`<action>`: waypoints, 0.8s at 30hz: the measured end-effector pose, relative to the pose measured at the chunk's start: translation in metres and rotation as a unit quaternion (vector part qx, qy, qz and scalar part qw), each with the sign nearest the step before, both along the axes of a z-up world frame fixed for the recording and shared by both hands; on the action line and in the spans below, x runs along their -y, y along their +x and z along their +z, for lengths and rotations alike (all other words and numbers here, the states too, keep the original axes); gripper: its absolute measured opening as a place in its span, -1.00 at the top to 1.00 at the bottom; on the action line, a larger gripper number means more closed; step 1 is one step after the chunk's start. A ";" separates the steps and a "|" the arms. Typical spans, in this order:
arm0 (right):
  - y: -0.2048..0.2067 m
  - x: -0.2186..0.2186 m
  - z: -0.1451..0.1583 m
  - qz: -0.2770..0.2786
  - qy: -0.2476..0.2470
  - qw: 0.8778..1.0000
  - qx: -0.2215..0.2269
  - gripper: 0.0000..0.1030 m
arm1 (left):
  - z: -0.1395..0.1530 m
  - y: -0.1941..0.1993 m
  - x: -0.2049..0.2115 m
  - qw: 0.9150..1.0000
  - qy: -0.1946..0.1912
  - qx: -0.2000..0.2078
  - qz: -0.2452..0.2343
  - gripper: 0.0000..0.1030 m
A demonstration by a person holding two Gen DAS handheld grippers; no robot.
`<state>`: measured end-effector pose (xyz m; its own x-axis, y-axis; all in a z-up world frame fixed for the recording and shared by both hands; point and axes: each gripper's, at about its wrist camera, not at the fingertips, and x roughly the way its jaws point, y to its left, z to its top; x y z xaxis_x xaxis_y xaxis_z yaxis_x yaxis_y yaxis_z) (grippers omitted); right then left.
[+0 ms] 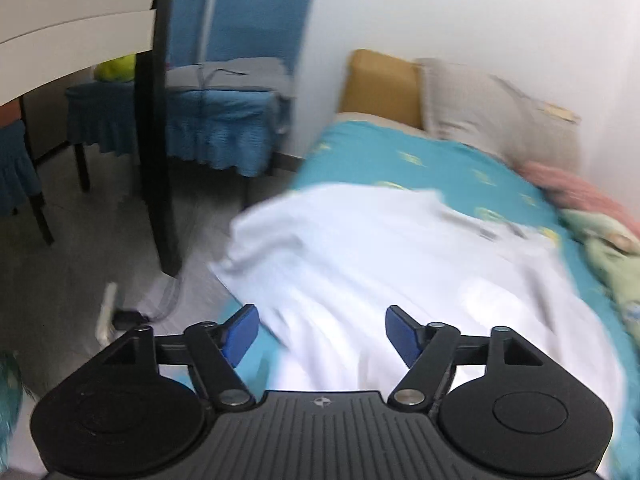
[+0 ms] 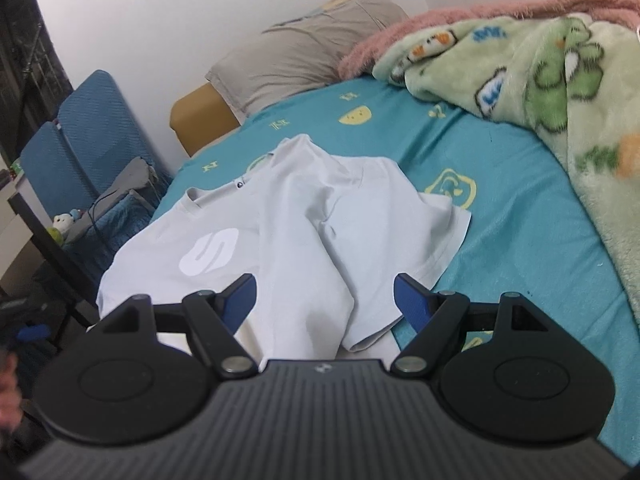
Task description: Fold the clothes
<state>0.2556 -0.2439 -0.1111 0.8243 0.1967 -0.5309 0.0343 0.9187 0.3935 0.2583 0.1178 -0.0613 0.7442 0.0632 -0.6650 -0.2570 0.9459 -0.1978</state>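
A white T-shirt (image 2: 288,232) with a white "S" logo lies rumpled on the teal bed sheet (image 2: 520,216), collar toward the pillow, one sleeve spread to the right. My right gripper (image 2: 324,300) is open and empty, just above the shirt's near hem. In the left wrist view the shirt (image 1: 380,264) looks blurred and bright, hanging over the bed's left edge. My left gripper (image 1: 322,330) is open and empty above the shirt's near part.
A green cartoon blanket with pink fleece (image 2: 560,80) is heaped on the bed's right side. A grey pillow (image 2: 304,52) lies at the head. Blue-covered chairs (image 1: 228,92) and a dark table leg (image 1: 156,140) stand left of the bed.
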 end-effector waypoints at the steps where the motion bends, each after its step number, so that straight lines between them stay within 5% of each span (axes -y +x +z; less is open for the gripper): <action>1: -0.003 0.000 0.002 0.001 -0.002 1.000 0.003 -0.51 | 0.006 -0.014 0.011 1.000 -0.008 -0.001 -0.012 -0.44; 14: -0.042 0.001 0.031 -0.005 -0.031 0.999 0.039 -0.47 | 0.020 -0.115 0.089 0.994 0.033 0.052 -0.089 -0.60; 24: -0.039 0.009 0.027 -0.012 -0.016 0.999 0.031 -0.47 | 0.003 -0.122 0.084 0.994 0.033 0.035 -0.100 -0.63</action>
